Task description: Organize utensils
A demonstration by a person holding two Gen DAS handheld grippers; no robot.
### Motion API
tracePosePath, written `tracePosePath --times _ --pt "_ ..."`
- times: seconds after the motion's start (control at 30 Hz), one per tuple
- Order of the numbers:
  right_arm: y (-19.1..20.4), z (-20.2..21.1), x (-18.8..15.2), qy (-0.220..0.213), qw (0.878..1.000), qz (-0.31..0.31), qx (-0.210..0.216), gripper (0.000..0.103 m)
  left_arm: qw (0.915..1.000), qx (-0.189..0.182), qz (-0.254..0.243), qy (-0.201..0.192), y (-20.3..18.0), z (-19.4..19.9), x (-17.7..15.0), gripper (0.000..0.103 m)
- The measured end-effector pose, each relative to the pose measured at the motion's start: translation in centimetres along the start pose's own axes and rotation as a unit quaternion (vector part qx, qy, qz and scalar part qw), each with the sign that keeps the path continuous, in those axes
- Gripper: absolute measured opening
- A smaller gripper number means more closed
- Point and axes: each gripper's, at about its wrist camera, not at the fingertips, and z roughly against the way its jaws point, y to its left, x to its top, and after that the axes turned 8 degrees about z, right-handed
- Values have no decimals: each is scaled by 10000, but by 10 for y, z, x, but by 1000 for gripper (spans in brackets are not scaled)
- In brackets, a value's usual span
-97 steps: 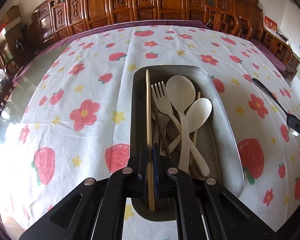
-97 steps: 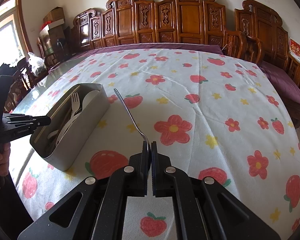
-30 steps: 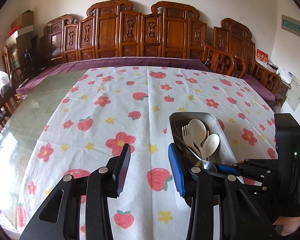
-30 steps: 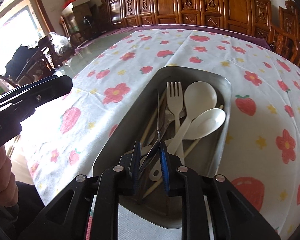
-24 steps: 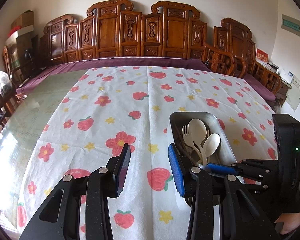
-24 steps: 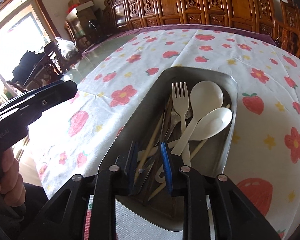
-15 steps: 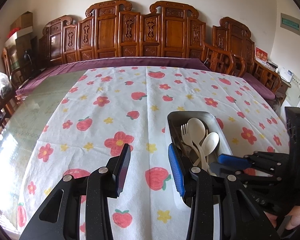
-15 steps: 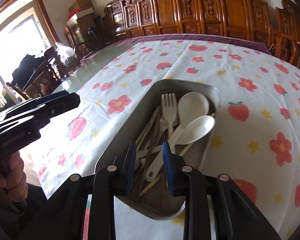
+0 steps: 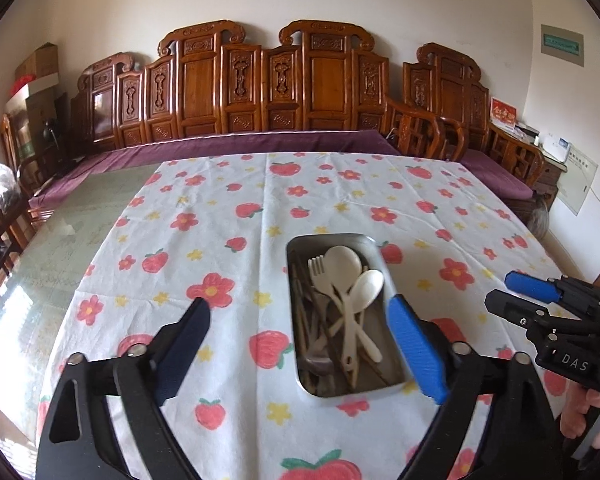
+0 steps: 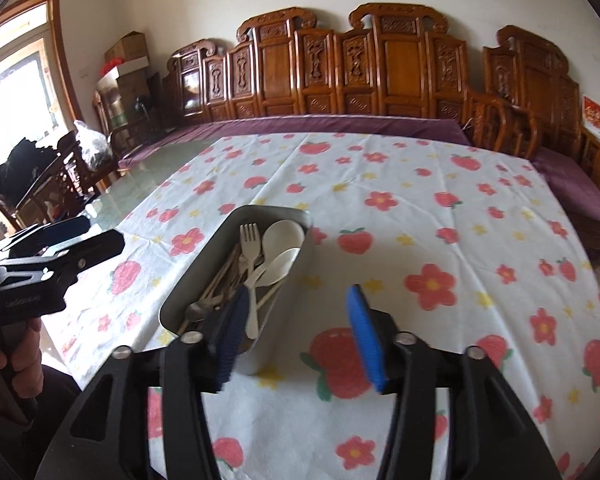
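Left gripper (image 9: 298, 334) jaws opening, spread wide, nothing held. Right gripper (image 10: 296, 330) jaws opening, nothing between them. Utensils (image 9: 340, 300) piled inside metal tray (image 9: 380, 258) on flowered tablecloth (image 9: 220, 216). No strays seen. Risk judged: tray edge clipped by a spread finger, tray shoved or tipped.

The bench (image 9: 204, 216) lay bare all around the metal tray (image 9: 380, 256) (cloth only). Carved wooden chairs (image 9: 268, 88) walled off its far edge.
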Motion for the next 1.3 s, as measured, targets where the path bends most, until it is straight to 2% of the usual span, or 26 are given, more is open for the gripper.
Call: tracePosePath --times 0.07,0.17,0.23,0.7,0.83,1.0,1.3 --pt "-4 12 -4 -46 9999 -15 -141 78 10000 -48 -3 46 -8 6 -5 95" --pt "-9 28 -9 -91 9994 -59 -343 95 9998 -32 -58 167 -17 12 -11 95" --pt "-12 40 -14 -136 9989 -111 -439 100 9997 21 -117 202 -24 17 -14 95" --pt "-11 129 -19 -600 9943 -277 -836 100 9997 -19 -239 -56 -58 88 -21 95" --pt "-7 153 -20 -749 9927 -269 -908 100 9989 -4 -397 -261 -70 110 -23 95" --pt "-2 179 -18 -967 9899 -248 -1007 100 9981 -90 -330 -505 -79 141 -17 95" --pt "8 240 -2 -1659 9794 -140 -1139 100 9934 -54 -209 -1123 -83 197 4 95"
